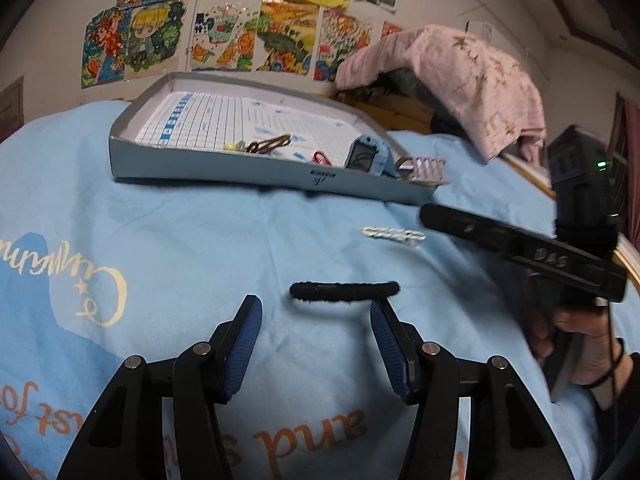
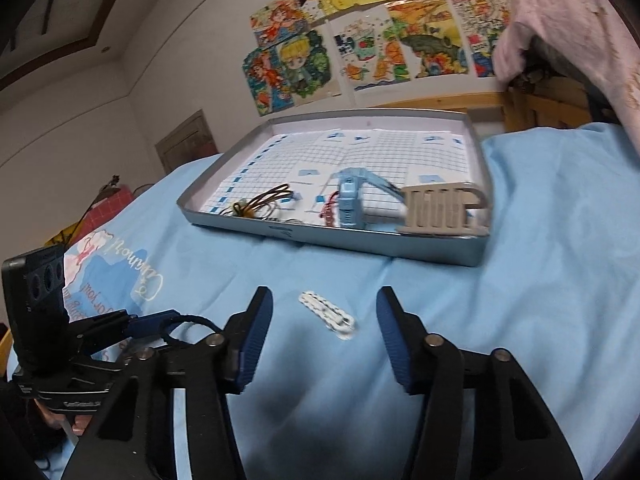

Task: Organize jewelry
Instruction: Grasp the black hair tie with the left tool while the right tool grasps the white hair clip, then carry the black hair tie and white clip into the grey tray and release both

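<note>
Both hand-held grippers stood about half open with nothing pinched between their blue ribbed pads. From the left wrist view, the left hand-held gripper (image 1: 316, 312) sat low in the frame, its tips just short of a black fuzzy hair tie (image 1: 344, 291) lying flat on the light blue printed bedsheet (image 1: 180, 240); the right-hand tip came close to the tie's lower edge, though contact could not be judged. From the right wrist view, the right hand-held gripper (image 2: 325, 304) straddled a small white beaded hair clip (image 2: 327, 314), which lay on the sheet in the gap, apart from both pads. Further up the frame sat a shallow grey tray lined with blue grid paper (image 2: 478, 256), holding a beige comb-like hair claw (image 2: 440, 210) at its right, a light blue clip (image 2: 348, 200) in the middle and brown thin hair ties (image 2: 264, 200) to the left. Bright children's drawings (image 2: 360, 40) covered the wall above, and a pink cloth (image 2: 560, 20) hung at upper right.
</note>
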Motion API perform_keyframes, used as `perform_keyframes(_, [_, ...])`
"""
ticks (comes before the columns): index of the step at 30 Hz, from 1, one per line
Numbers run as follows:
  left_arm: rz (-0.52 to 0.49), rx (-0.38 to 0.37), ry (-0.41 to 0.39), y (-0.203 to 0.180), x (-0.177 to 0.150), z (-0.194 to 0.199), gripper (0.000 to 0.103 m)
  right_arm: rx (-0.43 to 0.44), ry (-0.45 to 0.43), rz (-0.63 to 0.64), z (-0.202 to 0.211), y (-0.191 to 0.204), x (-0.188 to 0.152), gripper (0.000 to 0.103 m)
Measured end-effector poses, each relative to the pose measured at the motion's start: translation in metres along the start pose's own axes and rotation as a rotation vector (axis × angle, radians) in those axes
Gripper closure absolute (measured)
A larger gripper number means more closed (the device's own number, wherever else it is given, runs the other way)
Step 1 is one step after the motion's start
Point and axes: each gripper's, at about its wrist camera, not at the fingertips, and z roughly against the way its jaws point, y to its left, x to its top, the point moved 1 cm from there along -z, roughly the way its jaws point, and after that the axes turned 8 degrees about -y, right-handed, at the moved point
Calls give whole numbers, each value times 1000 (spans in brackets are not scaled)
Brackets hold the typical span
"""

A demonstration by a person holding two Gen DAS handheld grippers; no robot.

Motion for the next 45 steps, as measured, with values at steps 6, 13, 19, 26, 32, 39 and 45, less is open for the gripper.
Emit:
perform_keyframes(6, [-21,-35,8,-5,-2,-2,48,39,29,21,-10,5,-3,58])
perform_keyframes(13, [-67,-20,4,-12,-4,0,30,45,56,12,-16,1,-6,58])
perform_keyframes(19, [-119,45,57,-18,-4,-16,41,32,81,17,-27,0,-7,58])
perform_keyframes(26, [-178,65,63,-23,-4,-22,58,17,115,5,-36,-2,-14,60])
perform_keyframes(32, [-152,75,63,-17,-2,-24,77,17,114,-8,-36,-3,-15,66])
perform_keyframes(39, [-109,79,45,-9,-3,-21,88,24,122,-10,-38,-2,-17,79])
perform_keyframes(45, [-71,71,32,-2,0,-20,92,27,124,-1,-40,-2,-17,91])
